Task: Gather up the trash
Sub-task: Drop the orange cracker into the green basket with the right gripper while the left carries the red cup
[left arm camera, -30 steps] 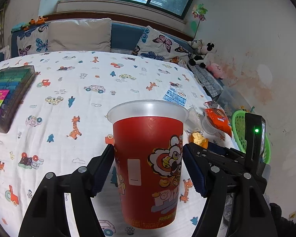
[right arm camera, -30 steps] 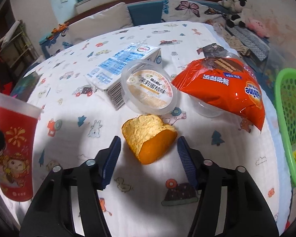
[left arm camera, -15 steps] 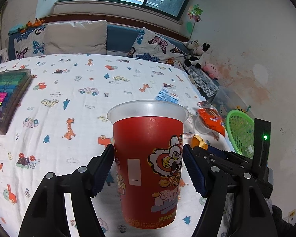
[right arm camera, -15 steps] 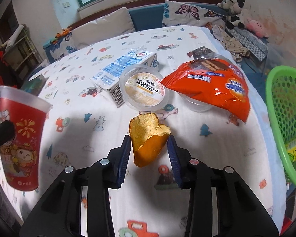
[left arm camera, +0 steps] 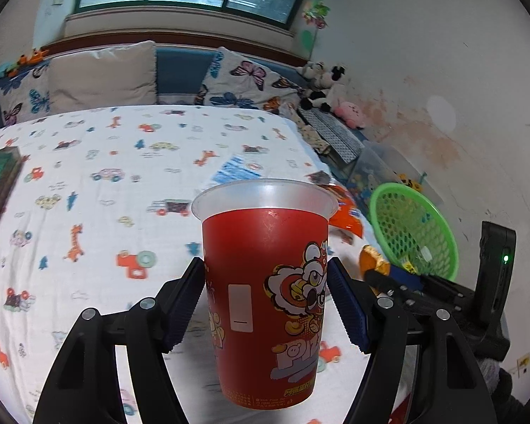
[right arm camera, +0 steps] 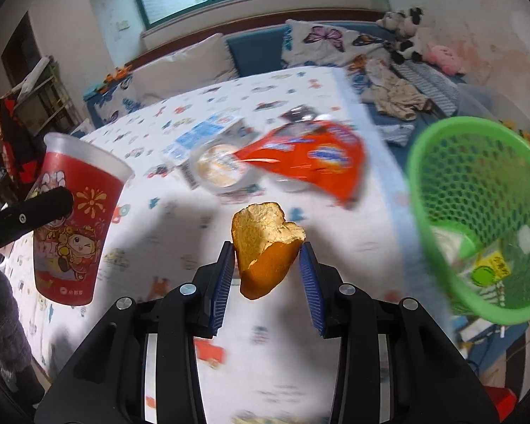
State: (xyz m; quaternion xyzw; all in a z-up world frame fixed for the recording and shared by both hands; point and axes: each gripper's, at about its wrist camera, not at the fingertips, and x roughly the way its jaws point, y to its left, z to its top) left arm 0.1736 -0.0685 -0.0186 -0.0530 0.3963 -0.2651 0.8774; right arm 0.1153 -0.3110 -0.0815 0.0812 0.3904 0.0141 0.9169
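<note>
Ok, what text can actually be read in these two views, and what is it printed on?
"PIZ": big white letters low on the red cup; the rest curves out of sight.
Fine print at the cup's base: too small to read.
Orange snack bag, blue-and-white carton, round tub lid: print blurred, unreadable.
Yellow label inside the green basket: unreadable.

Red cup (left arm camera: 265, 293) upright, orange peel (right arm camera: 265, 251) aloft

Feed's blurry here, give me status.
Left tongs shut on red cup. Right tongs shut on orange peel. Green basket ahead-right, path clear.
</note>
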